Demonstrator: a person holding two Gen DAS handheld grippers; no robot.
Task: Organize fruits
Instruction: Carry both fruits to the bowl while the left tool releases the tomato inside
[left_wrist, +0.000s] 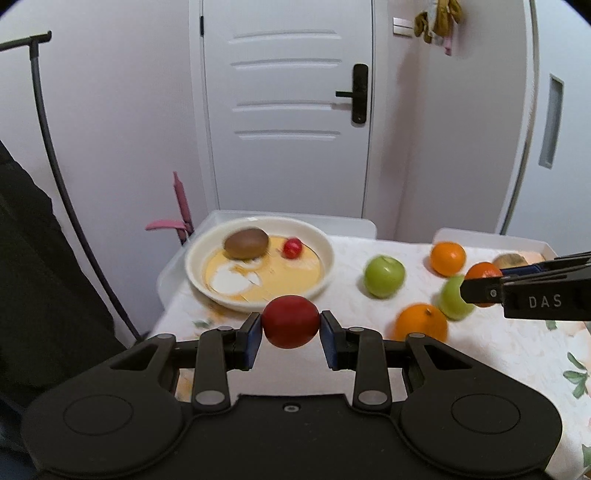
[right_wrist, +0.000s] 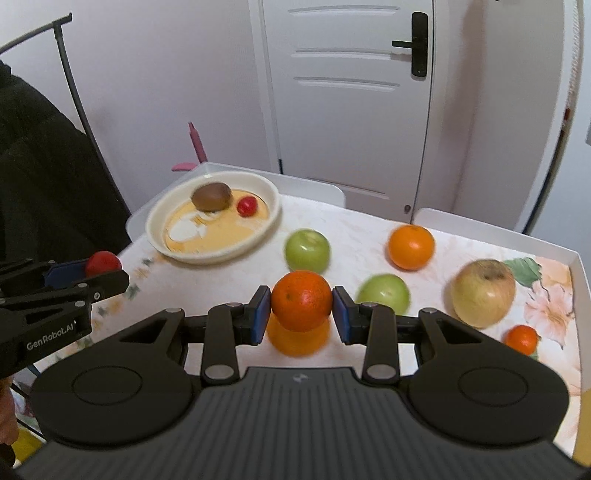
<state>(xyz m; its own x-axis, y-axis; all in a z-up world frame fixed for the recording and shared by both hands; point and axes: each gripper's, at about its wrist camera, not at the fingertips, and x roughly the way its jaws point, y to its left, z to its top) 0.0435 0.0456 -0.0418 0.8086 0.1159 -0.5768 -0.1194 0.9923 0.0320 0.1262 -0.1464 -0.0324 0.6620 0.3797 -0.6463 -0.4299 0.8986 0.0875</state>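
A home room: a white panelled door (left_wrist: 286, 110) with a black lever lock (left_wrist: 357, 93), and a worktop (right_wrist: 369, 236) under a floral tablecloth bearing a fruit plate (left_wrist: 325, 258).

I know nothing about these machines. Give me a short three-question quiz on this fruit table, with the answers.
1. True or false: the left gripper holds a red fruit.
2. What does the right gripper hold? A) green apple B) orange C) kiwi
3. Fill in: the plate holds a kiwi and a small red ____.

Key
1. True: it is pinched between the blue pads.
2. B: the orange, lifted above another orange on the table.
3. Fruit, beside the kiwi.
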